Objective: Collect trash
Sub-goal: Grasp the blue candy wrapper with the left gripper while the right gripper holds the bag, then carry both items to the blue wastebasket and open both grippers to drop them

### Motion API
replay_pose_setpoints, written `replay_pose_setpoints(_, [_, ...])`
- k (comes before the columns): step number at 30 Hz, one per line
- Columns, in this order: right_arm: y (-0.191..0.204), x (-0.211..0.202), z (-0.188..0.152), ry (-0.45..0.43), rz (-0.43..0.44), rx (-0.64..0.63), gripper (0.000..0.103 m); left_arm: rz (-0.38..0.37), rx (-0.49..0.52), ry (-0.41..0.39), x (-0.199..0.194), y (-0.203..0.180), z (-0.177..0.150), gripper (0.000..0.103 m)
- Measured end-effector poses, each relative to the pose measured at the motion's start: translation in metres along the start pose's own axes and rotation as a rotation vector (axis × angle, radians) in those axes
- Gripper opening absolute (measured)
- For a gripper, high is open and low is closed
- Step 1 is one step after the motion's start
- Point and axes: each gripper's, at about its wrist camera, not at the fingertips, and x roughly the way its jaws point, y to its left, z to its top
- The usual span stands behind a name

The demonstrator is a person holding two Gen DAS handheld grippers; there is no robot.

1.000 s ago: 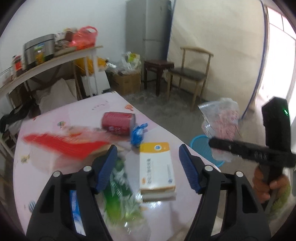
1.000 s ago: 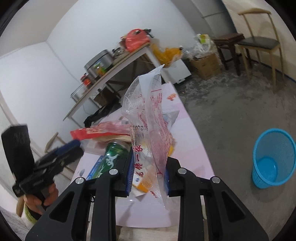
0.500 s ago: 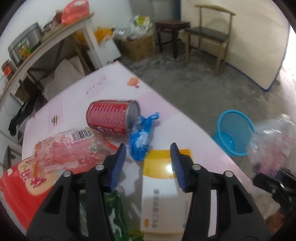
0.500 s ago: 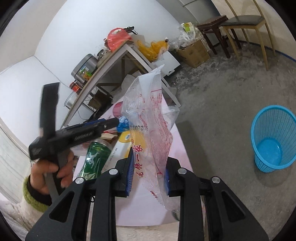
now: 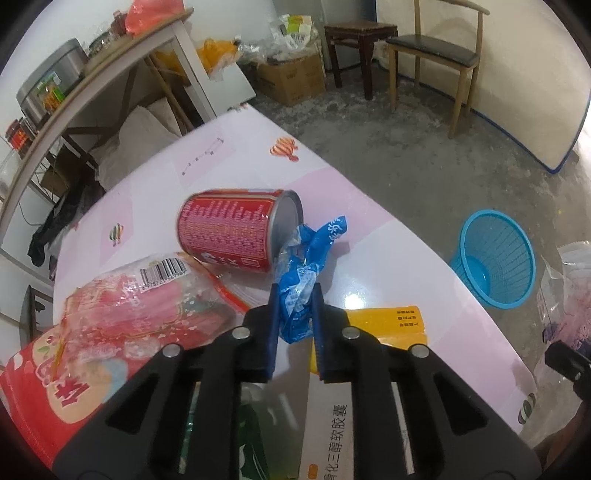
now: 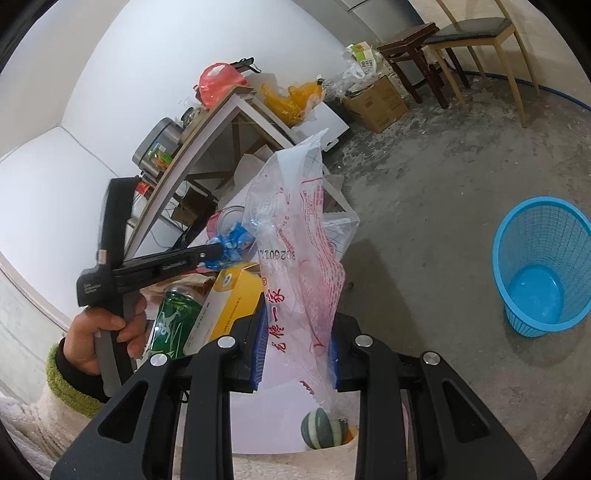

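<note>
My left gripper [image 5: 295, 291] is shut on a crumpled blue wrapper [image 5: 308, 258] that lies on the pink table [image 5: 388, 251] next to a tipped red can [image 5: 236, 236]. In the right wrist view the left gripper [image 6: 216, 251] shows at the wrapper [image 6: 232, 243]. My right gripper [image 6: 295, 332] is shut on a clear plastic bag with red print [image 6: 295, 236], held upright beyond the table's edge. The bag's edge also shows in the left wrist view [image 5: 569, 280]. A blue waste basket [image 5: 491, 258] stands on the floor to the right, also in the right wrist view [image 6: 543, 266].
On the table lie a yellow and white medicine box [image 5: 373, 354], a green can [image 6: 173, 317], a red snack bag [image 5: 74, 369] and a clear red-printed wrapper [image 5: 140, 295]. A shelf table [image 5: 110, 74], cardboard box [image 5: 291, 77], stool [image 5: 358, 33] and chair [image 5: 436, 51] stand behind.
My left gripper moved forward over the table and closed on the blue wrapper. My right gripper kept hold of the clear bag and shifted slightly toward the basket side.
</note>
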Motion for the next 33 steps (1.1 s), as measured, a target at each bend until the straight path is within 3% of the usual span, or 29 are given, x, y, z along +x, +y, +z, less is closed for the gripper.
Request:
replay_pose_setpoints(12, [0.000,-0.020,-0.001,-0.049,-0.043,-0.005,0.026,0.018,-0.038,-0.204,-0.077,0.010,-0.004,0.010])
replay_pose_setpoints(15, [-0.006,-0.031,0.002,-0.079,-0.068,0.006,0.026,-0.044,-0.037,-0.240,-0.097,0.007,-0.001,0.010])
replay_pose_setpoints(18, [-0.024,-0.048,0.008,-0.114,-0.100,0.051,0.026,-0.156,0.003,-0.238,-0.107,-0.012,0.007,0.010])
replay_pose_setpoints(21, [-0.052,-0.061,0.016,-0.139,-0.112,0.132,0.026,-0.309,0.064,-0.186,-0.102,-0.047,0.025,0.010])
replay_pose_setpoints(25, [-0.115,-0.071,0.028,-0.128,-0.138,0.303,0.026,-0.498,0.155,0.005,-0.061,-0.118,0.058,0.010])
replay_pose_setpoints(28, [-0.169,-0.065,0.037,-0.086,-0.154,0.465,0.026,-0.567,0.203,0.154,-0.015,-0.175,0.073,0.010])
replay_pose_setpoints(33, [-0.251,-0.046,0.048,-0.031,-0.206,0.695,0.027,-0.602,0.242,0.301,0.049,-0.251,0.079,0.011])
